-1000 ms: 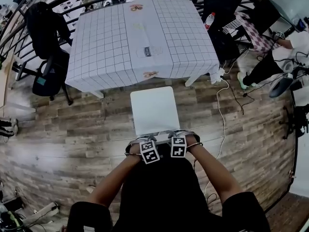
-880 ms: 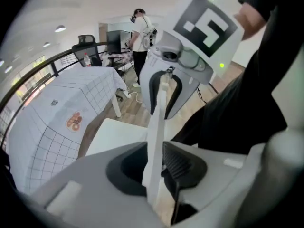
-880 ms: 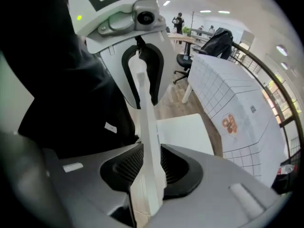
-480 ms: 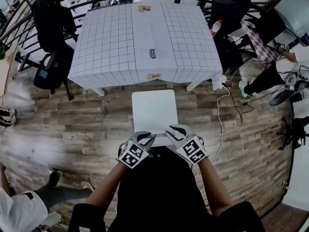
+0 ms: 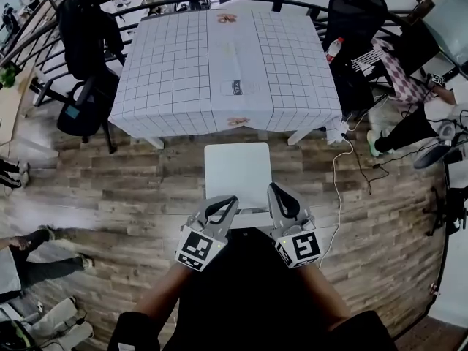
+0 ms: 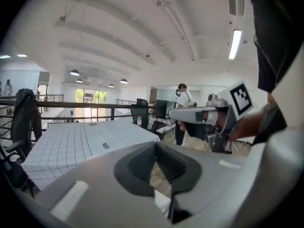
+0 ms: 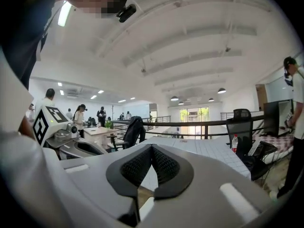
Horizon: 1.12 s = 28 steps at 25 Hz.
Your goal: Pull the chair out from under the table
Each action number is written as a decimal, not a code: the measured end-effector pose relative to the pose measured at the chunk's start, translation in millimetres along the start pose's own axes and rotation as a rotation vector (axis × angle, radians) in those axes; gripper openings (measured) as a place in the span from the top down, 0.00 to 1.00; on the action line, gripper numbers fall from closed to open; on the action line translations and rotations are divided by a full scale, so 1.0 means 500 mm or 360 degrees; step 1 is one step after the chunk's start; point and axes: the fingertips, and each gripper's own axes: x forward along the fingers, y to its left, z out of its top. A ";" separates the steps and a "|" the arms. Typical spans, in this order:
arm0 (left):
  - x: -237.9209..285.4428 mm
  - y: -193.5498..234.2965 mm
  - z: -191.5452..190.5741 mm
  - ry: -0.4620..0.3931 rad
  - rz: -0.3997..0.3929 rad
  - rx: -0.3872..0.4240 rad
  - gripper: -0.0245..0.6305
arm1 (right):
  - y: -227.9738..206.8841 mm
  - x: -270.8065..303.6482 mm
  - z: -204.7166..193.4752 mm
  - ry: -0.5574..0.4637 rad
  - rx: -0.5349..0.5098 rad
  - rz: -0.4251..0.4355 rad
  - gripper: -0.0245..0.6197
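Wood floor [image 5: 131, 196] holds a white, square-seated chair [image 5: 237, 174].

table [image 5: 175, 72]: sat toward the far side of the floor, with the railing [image 6: 85, 105] running right behind it
chair [image 5: 237, 172]: stood on the floor just in front of the table's near edge, roughly centred on it
office chair [image 5: 82, 101]: parked off the table's left side, near the far left corner
second office chair [image 5: 357, 13]: was over by the table's far right corner
bottle [image 5: 333, 49]: between the table's right edge and that second office chair
person [image 5: 409, 119]: well off to the right of the table
another person [image 5: 33, 265]: way out left of the chair, nearer the camera
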 end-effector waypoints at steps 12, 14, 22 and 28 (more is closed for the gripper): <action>0.009 0.043 0.186 -0.0396 0.0261 -0.0031 0.95 | -0.012 0.014 0.087 -0.0171 -0.0111 -0.0114 0.97; 0.005 0.019 0.185 -0.0432 0.0297 -0.0016 0.95 | -0.001 -0.003 0.080 -0.0199 -0.0158 -0.0091 0.97; -0.023 0.003 0.220 -0.0463 0.0340 0.0052 0.95 | 0.014 -0.003 0.113 -0.0207 -0.0161 -0.0072 0.97; -0.012 0.013 0.190 -0.0410 0.0353 0.0019 0.95 | 0.029 0.012 0.109 -0.0234 -0.0214 -0.0062 0.97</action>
